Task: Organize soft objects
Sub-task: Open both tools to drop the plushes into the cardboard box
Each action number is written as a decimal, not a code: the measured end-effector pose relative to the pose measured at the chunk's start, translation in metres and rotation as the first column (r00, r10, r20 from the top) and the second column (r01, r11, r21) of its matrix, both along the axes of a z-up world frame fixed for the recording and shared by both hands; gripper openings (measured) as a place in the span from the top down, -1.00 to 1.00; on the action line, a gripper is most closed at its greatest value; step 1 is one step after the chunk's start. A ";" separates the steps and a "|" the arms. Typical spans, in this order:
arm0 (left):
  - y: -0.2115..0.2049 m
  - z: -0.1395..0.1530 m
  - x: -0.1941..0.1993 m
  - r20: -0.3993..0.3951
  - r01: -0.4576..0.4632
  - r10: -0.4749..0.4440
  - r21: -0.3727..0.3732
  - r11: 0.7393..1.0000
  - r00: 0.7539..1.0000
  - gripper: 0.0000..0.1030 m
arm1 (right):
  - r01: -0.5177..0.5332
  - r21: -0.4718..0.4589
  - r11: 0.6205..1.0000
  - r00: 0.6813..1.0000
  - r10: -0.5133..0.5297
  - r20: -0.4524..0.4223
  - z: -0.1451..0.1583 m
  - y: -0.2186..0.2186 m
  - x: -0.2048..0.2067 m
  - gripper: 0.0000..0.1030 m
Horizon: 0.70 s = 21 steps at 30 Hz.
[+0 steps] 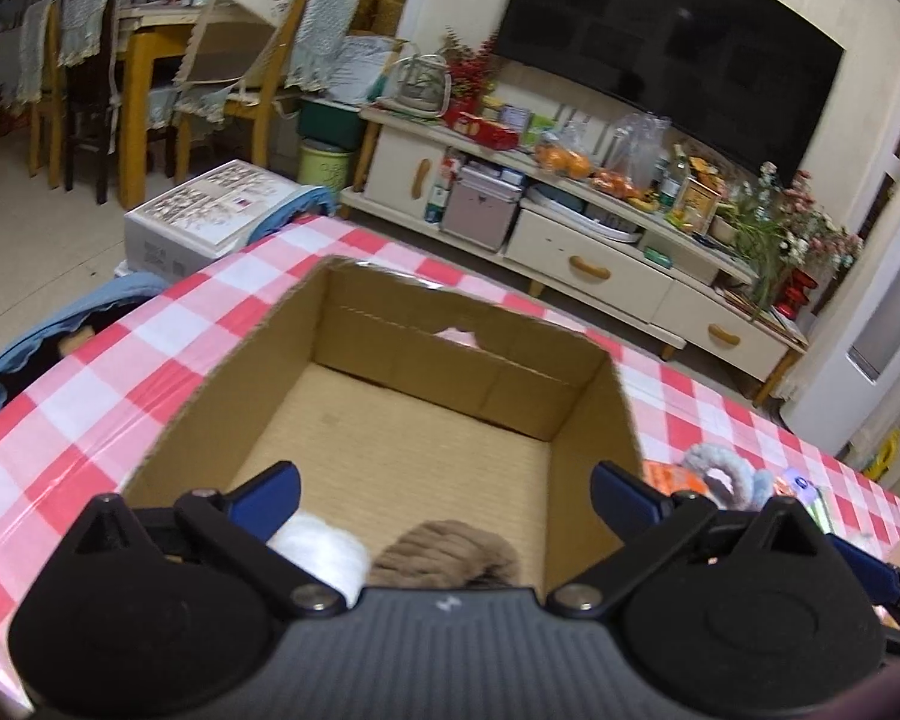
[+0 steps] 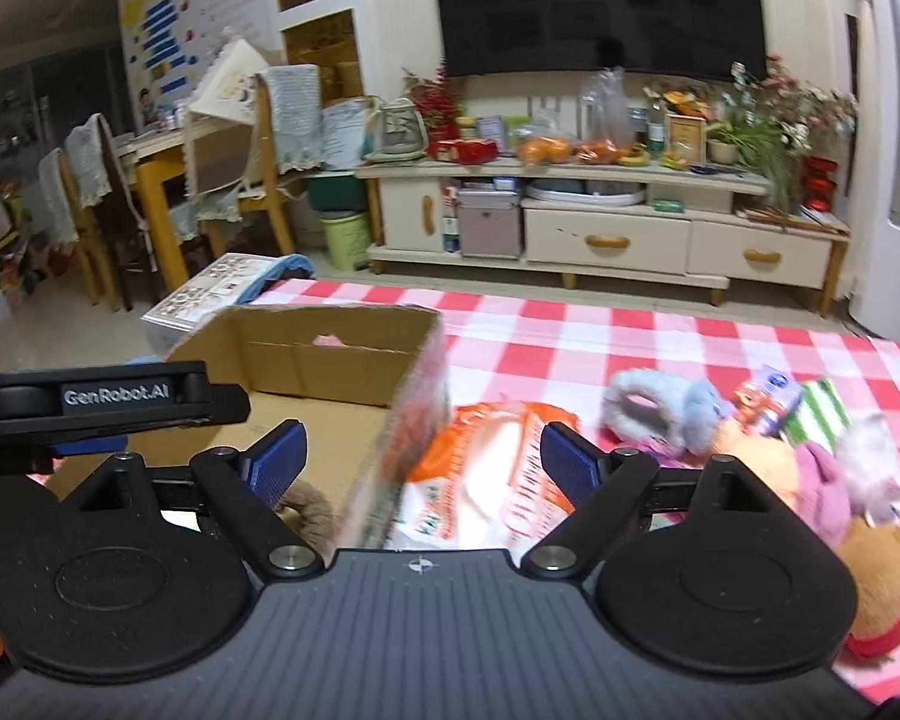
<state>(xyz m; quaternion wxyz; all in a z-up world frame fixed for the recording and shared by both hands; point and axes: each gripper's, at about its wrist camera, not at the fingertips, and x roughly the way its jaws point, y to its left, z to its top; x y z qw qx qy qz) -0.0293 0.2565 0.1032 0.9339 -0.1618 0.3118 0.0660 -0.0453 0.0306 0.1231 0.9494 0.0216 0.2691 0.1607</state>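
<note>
An open cardboard box [image 1: 438, 360] stands on the red-and-white checked table. Inside it, at the near end, lie a white fluffy thing [image 1: 324, 558] and a brown fluffy thing [image 1: 444, 552]. My left gripper [image 1: 444, 480] hangs open over them, with nothing between its fingers. My right gripper [image 2: 421, 441] is open too and straddles the box's right wall [image 2: 417, 384]. Beside that wall lies an orange-and-white packet [image 2: 492, 468]. Further right are a grey-blue plush [image 2: 660, 408], a pink-hatted plush [image 2: 810, 480] and a brown bear [image 2: 888, 570].
Small packets [image 2: 768, 396] lie among the plush toys. The left gripper's black housing [image 2: 114, 399] sits close to the right gripper's left side. A blue bag [image 1: 36, 348] and a white carton [image 1: 210, 216] are off the table's left edge. A TV cabinet [image 2: 606, 240] lines the far wall.
</note>
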 end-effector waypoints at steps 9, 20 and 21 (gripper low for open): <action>-0.024 0.001 -0.001 0.020 0.064 -0.064 -0.001 0.998 0.998 -0.98 | 0.091 0.013 0.996 0.996 -0.091 -0.004 -0.002 -0.023 -0.010 -1.00; -0.057 0.000 -0.001 0.022 0.128 -0.129 0.021 0.992 0.991 -0.98 | 0.166 0.014 0.986 0.986 -0.166 0.005 -0.005 -0.040 -0.020 -1.00; -0.060 0.000 -0.001 0.022 0.134 -0.135 0.022 0.991 0.991 -0.98 | 0.172 0.015 0.985 0.985 -0.172 0.004 -0.005 -0.041 -0.022 -1.00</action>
